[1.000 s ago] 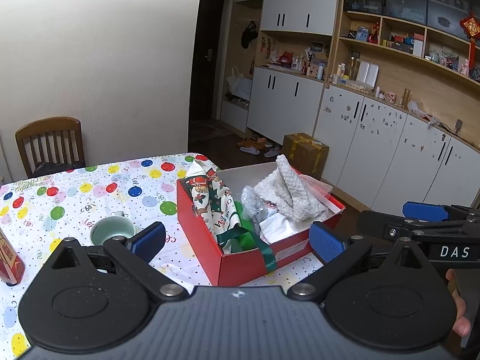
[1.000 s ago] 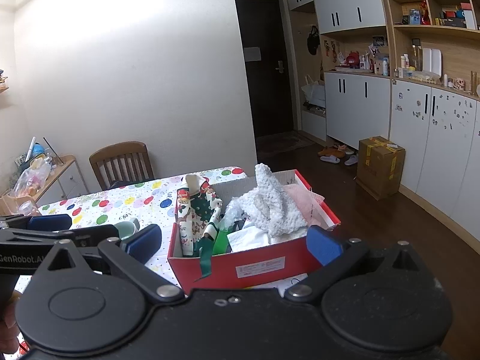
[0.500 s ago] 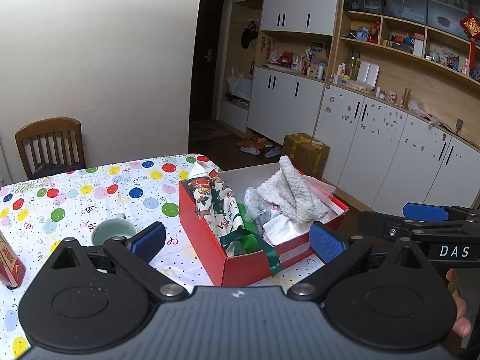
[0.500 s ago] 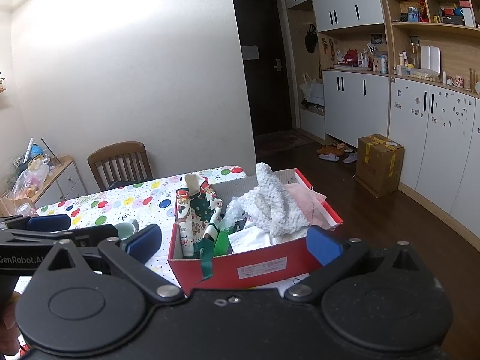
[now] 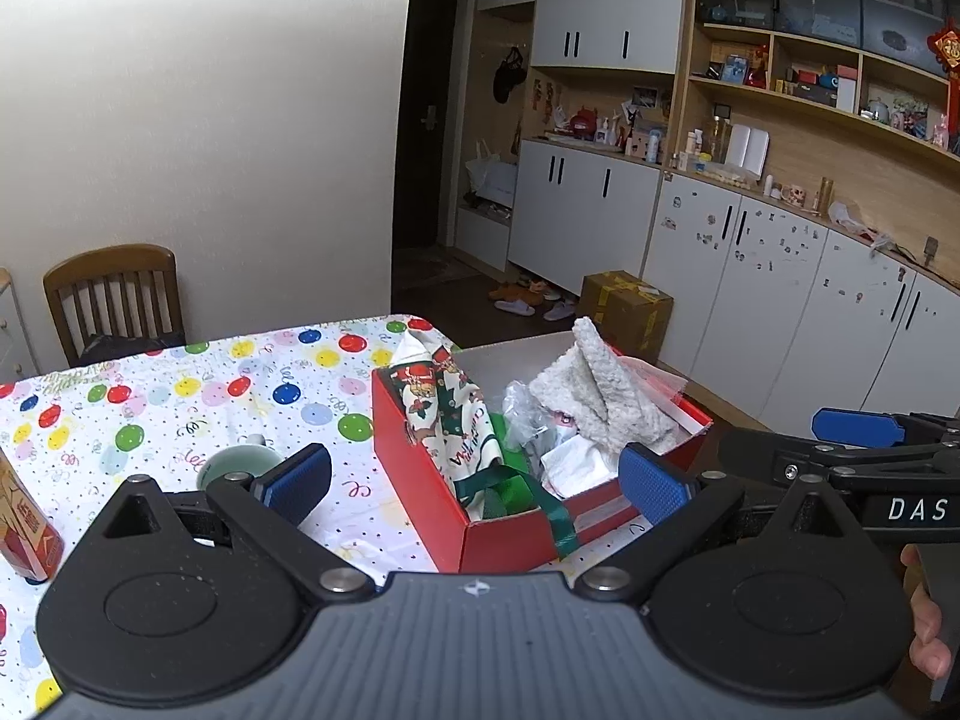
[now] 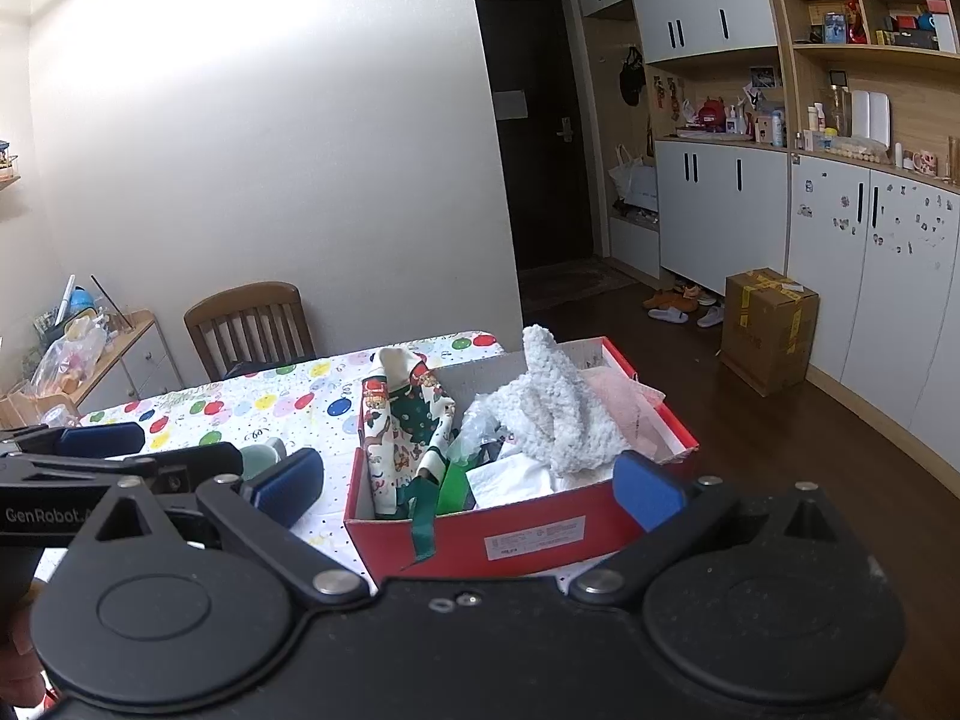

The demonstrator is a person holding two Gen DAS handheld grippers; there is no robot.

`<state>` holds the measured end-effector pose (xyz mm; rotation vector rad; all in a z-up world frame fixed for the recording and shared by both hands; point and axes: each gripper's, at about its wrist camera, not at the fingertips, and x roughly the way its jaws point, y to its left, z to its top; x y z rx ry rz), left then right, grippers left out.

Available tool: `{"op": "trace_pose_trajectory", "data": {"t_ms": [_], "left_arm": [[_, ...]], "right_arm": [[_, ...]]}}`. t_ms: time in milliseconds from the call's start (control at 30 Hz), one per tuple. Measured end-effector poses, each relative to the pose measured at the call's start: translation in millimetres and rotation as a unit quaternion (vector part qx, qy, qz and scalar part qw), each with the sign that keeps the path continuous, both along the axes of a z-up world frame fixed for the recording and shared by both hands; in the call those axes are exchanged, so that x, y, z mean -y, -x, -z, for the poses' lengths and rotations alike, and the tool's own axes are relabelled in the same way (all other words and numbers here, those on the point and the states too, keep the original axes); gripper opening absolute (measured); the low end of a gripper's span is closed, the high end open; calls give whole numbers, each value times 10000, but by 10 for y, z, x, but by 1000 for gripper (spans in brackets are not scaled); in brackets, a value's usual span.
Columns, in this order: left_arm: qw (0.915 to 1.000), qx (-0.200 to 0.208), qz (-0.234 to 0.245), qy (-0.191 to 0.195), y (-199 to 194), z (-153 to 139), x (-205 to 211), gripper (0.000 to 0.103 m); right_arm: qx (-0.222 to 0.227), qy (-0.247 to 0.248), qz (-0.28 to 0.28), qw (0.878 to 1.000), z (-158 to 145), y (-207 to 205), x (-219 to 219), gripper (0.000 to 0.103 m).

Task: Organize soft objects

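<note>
- The left hand-held gripper [image 5: 474, 483] hangs above the bench with its 2 blue pads [image 5: 654, 486] spread wide and nothing between them.
- The right hand-held gripper [image 6: 468, 480] is likewise released, jaws wide apart and empty; in the left wrist view it shows at the right edge, beside the left one.
- A red box [image 5: 510, 540] sits at the bench's right end, just ahead of both grippers and below their pads, touched by neither.
- Inside it, a white fluffy cloth [image 5: 600, 390] stands up in a peak toward the far right side.
- A Christmas-print fabric [image 5: 447, 408] leans against the box's left wall, and a green ribbon [image 5: 555, 516] hangs over the near rim.
- White paper or plastic [image 6: 510, 477] lies low in the middle; what exactly it is cannot be told from here.
- The bench [image 5: 180, 396] wears a white cloth with coloured dots.
- A pale green cup [image 5: 234, 465] stands left of the box, partly behind the left pad, and a red carton [image 5: 24, 534] stands at the far left edge.
- A wooden chair [image 5: 114, 294] stands against the wall behind the bench.
- White cabinets [image 5: 750, 276] and wooden shelves line the right side of the room, with a cardboard box [image 6: 768, 324] on the dark floor.
</note>
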<state>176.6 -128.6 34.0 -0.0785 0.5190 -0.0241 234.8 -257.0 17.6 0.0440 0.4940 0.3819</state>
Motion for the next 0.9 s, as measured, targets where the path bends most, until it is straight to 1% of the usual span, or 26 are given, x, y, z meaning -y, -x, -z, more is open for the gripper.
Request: {"op": "trace_pose_trajectory", "data": {"t_ms": [467, 900], "left_arm": [[9999, 122, -11, -40, 6, -16, 39, 103], [9999, 126, 17, -24, -18, -25, 53, 103]], "right_arm": [[115, -20, 61, 9999, -35, 33, 22, 103], [137, 16, 149, 9998, -54, 21, 1, 103]]}}
